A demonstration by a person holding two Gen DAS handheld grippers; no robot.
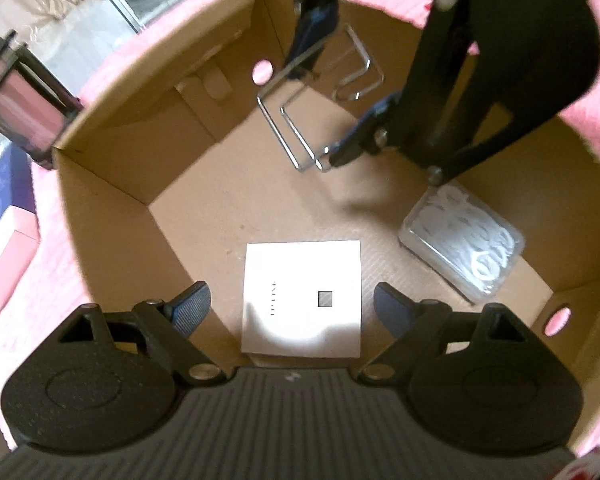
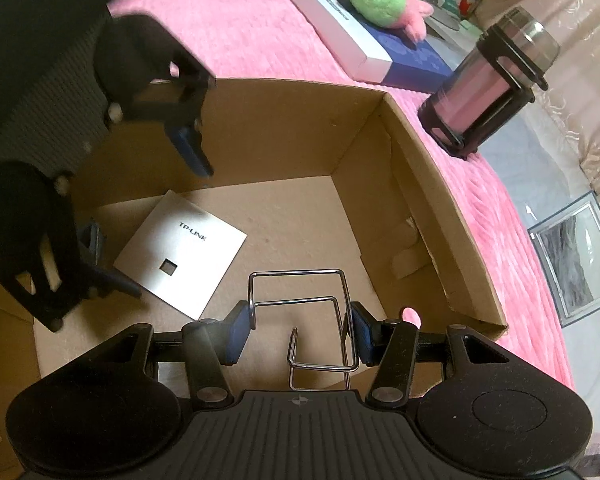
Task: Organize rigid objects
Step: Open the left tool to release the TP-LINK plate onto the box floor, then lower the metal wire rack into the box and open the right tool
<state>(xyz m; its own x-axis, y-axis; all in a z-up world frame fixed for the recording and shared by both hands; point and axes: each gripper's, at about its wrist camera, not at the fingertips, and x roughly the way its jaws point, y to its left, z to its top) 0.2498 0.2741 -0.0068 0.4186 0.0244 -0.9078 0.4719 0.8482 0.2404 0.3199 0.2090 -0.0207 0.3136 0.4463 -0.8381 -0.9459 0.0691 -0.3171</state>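
My right gripper (image 2: 298,334) has its fingers clamped on the wire rack (image 2: 312,320), low centre of frame inside the cardboard box (image 2: 284,128). My left gripper (image 1: 292,304) hangs wide open, empty, above the white TP-LINK box (image 1: 302,300).

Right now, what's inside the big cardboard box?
Inside the cardboard box: a white TP-LINK square, a clear plastic case, and a wire rack clamped by the right hand-held gripper. Anything under them is hidden.

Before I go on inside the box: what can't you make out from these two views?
- Clear plastic case, left wrist view: contents blurred; missing from the right wrist view.
- Wire rack, right wrist view: lower end hidden by the right gripper body.
- White TP-LINK box, left wrist view: near edge hidden by the left gripper.
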